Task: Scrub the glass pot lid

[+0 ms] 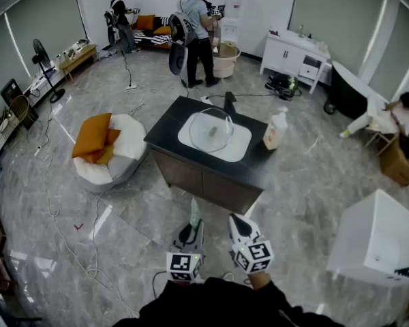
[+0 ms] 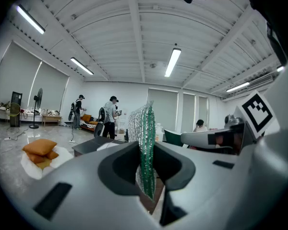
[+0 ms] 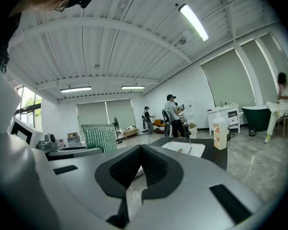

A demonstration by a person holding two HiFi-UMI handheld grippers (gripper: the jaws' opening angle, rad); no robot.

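l gripper [image 2: 145, 152] clamps green scrub pad [image 2: 143, 123], long axis upright; r gripper [image 3: 140, 153] jaws together, empty. glass lid [image 1: 210, 129] on edge in sink [image 1: 240, 147], 12 o'clock.

No wording is legible anywhere; the orange label on the soap bottle [image 1: 275, 131], three o'clock of the sink [image 1: 240, 146], seems too small.

The glass pot lid [image 1: 210, 129] lies in the white sink [image 1: 239, 146] of the dark counter [image 1: 169, 125], with a soap bottle [image 1: 275, 130] just to its right. Your left gripper [image 1: 191, 227], holding a pale green pad [image 1: 194, 210], and your right gripper [image 1: 238, 223] hover side by side, well short of the counter.
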